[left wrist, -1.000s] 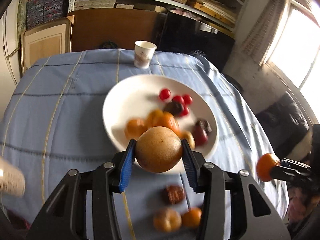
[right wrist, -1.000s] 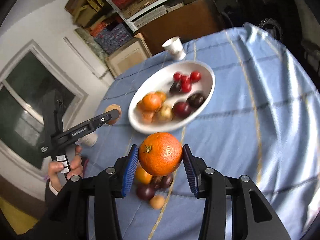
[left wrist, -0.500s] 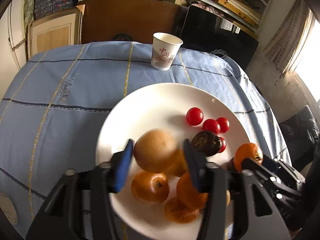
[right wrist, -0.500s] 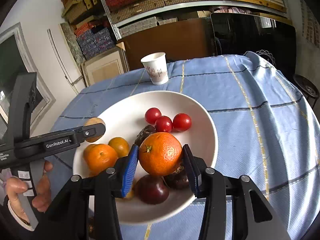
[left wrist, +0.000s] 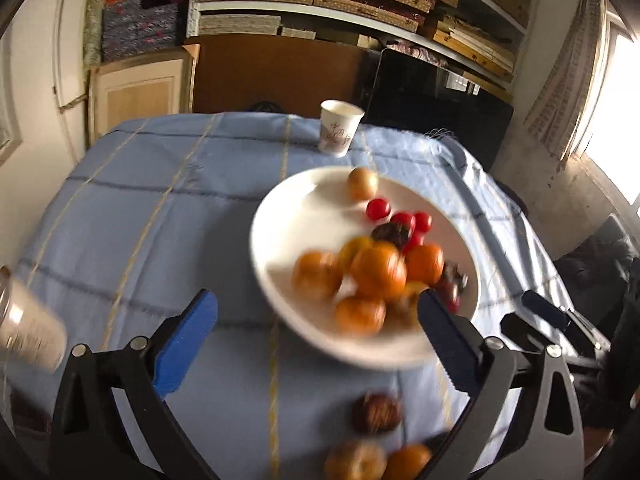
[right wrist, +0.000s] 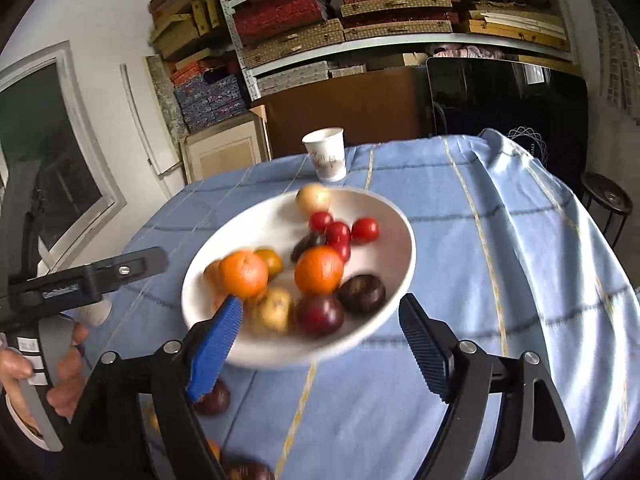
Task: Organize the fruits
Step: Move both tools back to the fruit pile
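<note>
As both sets of tongs let go over the white bowl (right wrist: 400,220), their jaws were spreading wide, with nothing left between them. A second before, the left gripper (left wrist: 316,330) had clasped a tan round fruit (left wrist: 362,183), which now lay at the bowl's far rim; the right gripper (right wrist: 320,338) had clasped an orange (right wrist: 319,270), which now sat amid the bowl's heap, beside the cherry tomatoes (right wrist: 338,232) and dark plums (right wrist: 361,293). Two more fruits were thus sorted. Nearer than the bowl, several loose fruits (left wrist: 376,412) remained on the blue tablecloth (right wrist: 500,280), blurred and partly hidden by the gripper frames. Beyond the bowl stood a paper cup (right wrist: 326,154). Left of the bowl, a pale container (left wrist: 28,320) was cut off and unidentifiable.
</note>
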Demonstrator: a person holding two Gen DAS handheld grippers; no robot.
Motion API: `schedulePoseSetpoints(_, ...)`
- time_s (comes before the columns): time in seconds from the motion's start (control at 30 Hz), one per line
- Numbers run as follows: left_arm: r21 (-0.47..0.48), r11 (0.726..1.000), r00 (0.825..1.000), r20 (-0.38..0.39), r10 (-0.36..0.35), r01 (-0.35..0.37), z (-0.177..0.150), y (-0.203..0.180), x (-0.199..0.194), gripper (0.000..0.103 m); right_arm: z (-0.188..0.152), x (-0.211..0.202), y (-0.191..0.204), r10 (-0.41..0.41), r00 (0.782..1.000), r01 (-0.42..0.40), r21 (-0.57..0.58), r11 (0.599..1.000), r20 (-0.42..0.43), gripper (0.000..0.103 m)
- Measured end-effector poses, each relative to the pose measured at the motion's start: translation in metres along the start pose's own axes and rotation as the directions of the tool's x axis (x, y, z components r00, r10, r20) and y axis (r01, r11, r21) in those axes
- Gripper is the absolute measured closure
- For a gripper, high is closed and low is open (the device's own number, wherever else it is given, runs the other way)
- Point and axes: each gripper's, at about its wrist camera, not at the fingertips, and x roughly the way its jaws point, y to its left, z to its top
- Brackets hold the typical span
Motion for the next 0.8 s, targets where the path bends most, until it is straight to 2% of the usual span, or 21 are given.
schedulePoseSetpoints(0.13, -0.043, 0.999, 1.000, -0.009, 0.018, -0.018, -0.043, 0.017, -0.014, 0.005, -0.023, -0.013, 0.001, 0.048, 0.999, -0.048, -0.005, 0.999, -0.018, 0.022)
schedulePoseSetpoints(0.23, -0.057, 0.998, 0.999, -0.042, 0.022, -0.025, -0.062, 0.026, -0.013, 0.005, -0.038, -0.025, 0.016, 0.039, 0.999, -0.041, -0.091, 0.995, -0.021, 0.022)
schedulePoseSetpoints(0.33, -0.039, 0.994, 0.994, -0.044, 0.105, -0.106, -0.073, 0.029, -0.015, 0.005, -0.047, -0.036, 0.032, 0.041, 0.999, -0.045, -0.157, 0.987, -0.024, 0.022)
schedulePoseSetpoints(0.43, -0.016, 0.988, 0.988, -0.017, 0.154, -0.154, -0.077, 0.028, -0.022, 0.005, -0.061, -0.047, 0.049, 0.017, 0.999, -0.024, -0.247, 0.969, -0.030, 0.022)
schedulePoseSetpoints(0.57, 0.004, 0.981, 0.981, 0.009, 0.195, -0.195, -0.081, 0.027, -0.030, 0.005, -0.080, -0.051, 0.060, 0.036, 0.993, -0.073, -0.329, 0.942, -0.115, 0.022)
schedulePoseSetpoints(0.73, -0.022, 0.985, 0.985, -0.034, 0.170, -0.171, -0.082, 0.033, -0.025, 0.005, -0.097, -0.048, 0.063, 0.064, 0.973, -0.140, -0.343, 0.929, -0.223, 0.023)
schedulePoseSetpoints(0.8, -0.026, 0.983, 0.983, -0.044, 0.179, -0.180, -0.082, 0.035, -0.022, 0.005, -0.101, -0.046, 0.065, 0.070, 0.964, -0.158, -0.345, 0.925, -0.256, 0.028)
